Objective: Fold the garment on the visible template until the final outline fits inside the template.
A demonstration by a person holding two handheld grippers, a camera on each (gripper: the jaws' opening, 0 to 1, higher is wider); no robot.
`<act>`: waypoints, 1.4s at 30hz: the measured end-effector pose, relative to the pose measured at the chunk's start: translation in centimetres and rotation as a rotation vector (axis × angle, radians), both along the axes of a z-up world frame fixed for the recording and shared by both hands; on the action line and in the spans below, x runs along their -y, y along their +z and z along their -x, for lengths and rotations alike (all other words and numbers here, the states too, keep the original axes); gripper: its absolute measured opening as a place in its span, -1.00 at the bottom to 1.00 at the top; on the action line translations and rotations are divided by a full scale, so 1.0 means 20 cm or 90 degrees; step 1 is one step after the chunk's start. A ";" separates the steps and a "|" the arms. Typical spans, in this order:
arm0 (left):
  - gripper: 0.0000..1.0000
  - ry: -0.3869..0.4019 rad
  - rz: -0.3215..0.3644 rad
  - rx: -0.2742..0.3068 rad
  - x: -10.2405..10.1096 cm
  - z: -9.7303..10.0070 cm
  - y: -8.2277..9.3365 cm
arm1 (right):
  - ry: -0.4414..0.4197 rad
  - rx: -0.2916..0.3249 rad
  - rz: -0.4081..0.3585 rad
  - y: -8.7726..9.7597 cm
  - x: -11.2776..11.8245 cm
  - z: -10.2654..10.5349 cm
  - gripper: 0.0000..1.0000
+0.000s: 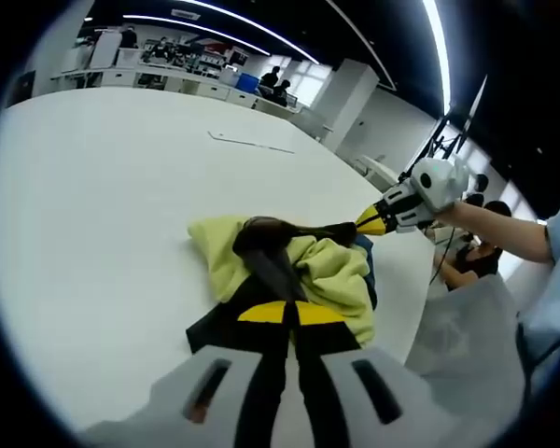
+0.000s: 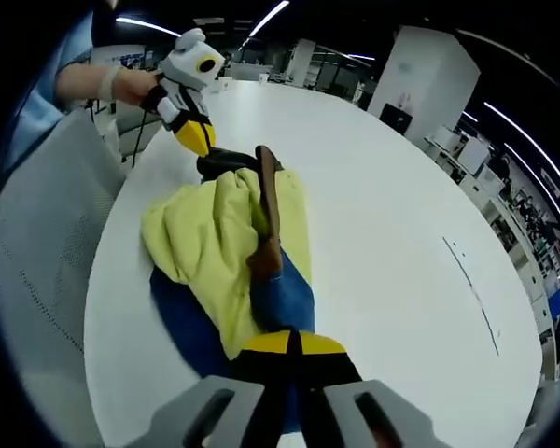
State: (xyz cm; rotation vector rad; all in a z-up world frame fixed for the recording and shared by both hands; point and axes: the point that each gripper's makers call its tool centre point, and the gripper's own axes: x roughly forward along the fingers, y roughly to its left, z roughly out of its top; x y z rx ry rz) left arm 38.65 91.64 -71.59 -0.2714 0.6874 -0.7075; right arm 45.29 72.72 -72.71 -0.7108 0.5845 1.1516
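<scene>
A crumpled pale-yellow and blue fabric garment with a dark brown band [image 1: 303, 271] lies bunched on the wide white round table [image 1: 103, 205], close to the table edge on the side where the person stands. In the left gripper view the left hand-held gripper [image 1: 289, 313] rises from the bottom, its yellow-tipped black jaws pressed together on the near edge of the garment, with dark cloth gathered right at the tips. In the same view, the right hand-held gripper [image 1: 371, 222] comes in from the right, held by a person's hand [image 1: 453, 213] with a light blue sleeve behind it; its yellow tip meets the far end of the dark brown band, pinching the cloth there.

In the right gripper view the garment [image 2: 229, 243] stretches away from the camera: blue cloth underneath, yellow cloth draped over it, and the brown band running lengthwise down the middle. The right hand-held gripper [image 2: 289, 343] has its yellow tips closed on the near blue edge of the garment. At the far end of the garment the left hand-held gripper [image 2: 198, 140] grips the dark cloth, its white body held by a hand [image 2: 135, 86].

A thin outline marking [image 2: 471, 285] shows on the table surface well apart from the garment, toward the table's middle; it also appears in the left gripper view [image 1: 250, 143] beyond the garment. The garment lies wholly outside this marking.
</scene>
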 end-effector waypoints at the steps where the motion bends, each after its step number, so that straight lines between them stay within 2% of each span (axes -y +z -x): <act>1: -1.00 0.000 -0.001 0.002 -0.01 0.00 0.01 | 0.009 0.003 -0.002 0.02 0.01 0.01 -1.00; 3: -1.00 0.002 -0.004 0.008 -0.02 -0.01 0.02 | -0.017 0.012 -0.030 0.07 0.02 0.01 -1.00; 5: -1.00 0.001 -0.007 0.013 -0.04 -0.01 0.04 | -0.060 -0.018 -0.061 0.09 0.02 0.01 -1.00; 7: -1.00 0.000 -0.013 0.020 -0.06 -0.02 0.06 | -0.083 -0.004 -0.095 0.15 0.03 0.00 -1.00; 13: -1.00 0.000 -0.032 0.048 -0.12 -0.06 0.15 | -0.158 0.005 -0.198 0.35 0.07 -0.02 -1.00; 16: -1.00 0.000 -0.043 0.064 -0.14 -0.07 0.20 | -0.194 0.001 -0.253 0.45 0.10 -0.01 -1.00; 19: -1.00 0.000 -0.051 0.078 -0.17 -0.09 0.25 | -0.220 -0.003 -0.286 0.52 0.13 -0.01 -1.00; 24: -1.00 -0.003 -0.068 0.100 -0.20 -0.10 0.32 | -0.237 0.005 -0.308 0.59 0.18 0.01 -1.00; 32: -1.00 -0.007 -0.067 0.142 -0.21 -0.11 0.47 | -0.240 0.019 -0.346 0.73 0.17 0.07 -1.00; 37: -1.00 -0.019 -0.077 0.178 -0.20 -0.11 0.59 | -0.227 0.050 -0.369 0.87 0.15 0.09 -1.00; 42: -1.00 -0.022 -0.080 0.202 -0.21 -0.12 0.68 | -0.213 0.078 -0.398 1.03 0.14 0.10 -1.00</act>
